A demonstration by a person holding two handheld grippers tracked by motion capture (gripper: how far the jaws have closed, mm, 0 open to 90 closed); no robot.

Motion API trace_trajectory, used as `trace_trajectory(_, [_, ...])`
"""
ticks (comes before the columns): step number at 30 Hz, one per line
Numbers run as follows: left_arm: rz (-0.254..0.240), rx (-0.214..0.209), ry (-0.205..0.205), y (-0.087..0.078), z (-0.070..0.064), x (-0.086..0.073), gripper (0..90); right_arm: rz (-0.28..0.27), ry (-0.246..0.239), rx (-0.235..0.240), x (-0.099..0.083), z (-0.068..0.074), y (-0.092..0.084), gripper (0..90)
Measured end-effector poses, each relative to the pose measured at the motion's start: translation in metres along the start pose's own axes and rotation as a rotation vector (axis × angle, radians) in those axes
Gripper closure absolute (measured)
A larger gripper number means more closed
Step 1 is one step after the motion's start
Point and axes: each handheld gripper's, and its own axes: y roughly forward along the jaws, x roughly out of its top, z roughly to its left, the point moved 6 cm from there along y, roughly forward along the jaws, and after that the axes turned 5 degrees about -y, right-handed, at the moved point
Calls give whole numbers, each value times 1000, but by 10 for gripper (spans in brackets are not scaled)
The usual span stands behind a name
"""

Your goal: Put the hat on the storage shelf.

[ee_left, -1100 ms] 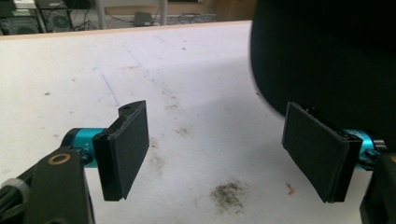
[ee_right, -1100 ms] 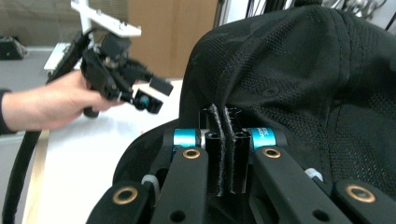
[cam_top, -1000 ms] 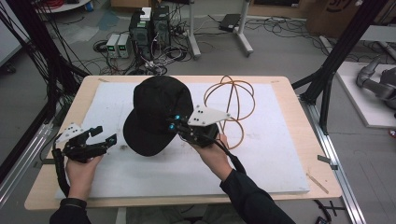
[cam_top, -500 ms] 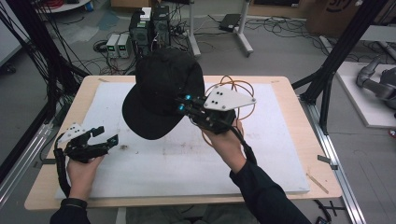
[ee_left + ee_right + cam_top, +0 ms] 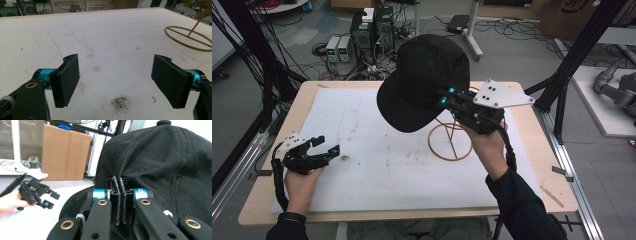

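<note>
Black cap (image 5: 424, 80): lifted clear of the table (image 5: 532, 165), held in the air above its far half, crown toward the far side and brim (image 5: 404, 107) sloping down toward my left. My right gripper (image 5: 451, 96) has its 2 jaws pressed together on a fold of the cap's mesh fabric (image 5: 119, 182), with the dark crown (image 5: 170, 165) filling the space to the right of the jaws in the right gripper view. Directly beneath the cap, a tan wire stand (image 5: 450, 140) rests with its ring base on the white mat (image 5: 377, 160). My left gripper (image 5: 328, 150) lies low near the table's left near corner, well apart from the cap; its 2 pads (image 5: 67, 78) stand wide apart, with bare mat between them and nothing held.
</note>
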Motion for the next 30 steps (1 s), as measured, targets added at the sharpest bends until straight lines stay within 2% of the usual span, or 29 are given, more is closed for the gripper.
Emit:
trace_trajectory(2, [1, 0, -1, 0, 0, 0, 227, 2, 5, -5, -1, -2, -2, 894])
trace_trajectory(4, [7, -1, -1, 1, 0, -1, 227, 20, 12, -22, -9, -10, -11, 894])
trace_trajectory(8, [12, -1, 3, 2, 0, -2, 227, 39, 30, -40, -22, -16, -20, 894])
trace_trajectory(13, [19, -1, 0, 4, 0, -3, 227, 56, 46, -49, -38, -17, -27, 894])
trace_trajectory(22, [29, -7, 2, 6, -2, -5, 226, 78, 63, -73, -55, -22, -40, 893])
trace_trajectory(30, [39, -10, 3, 7, -2, -6, 226, 88, 81, -67, -69, -18, -44, 891])
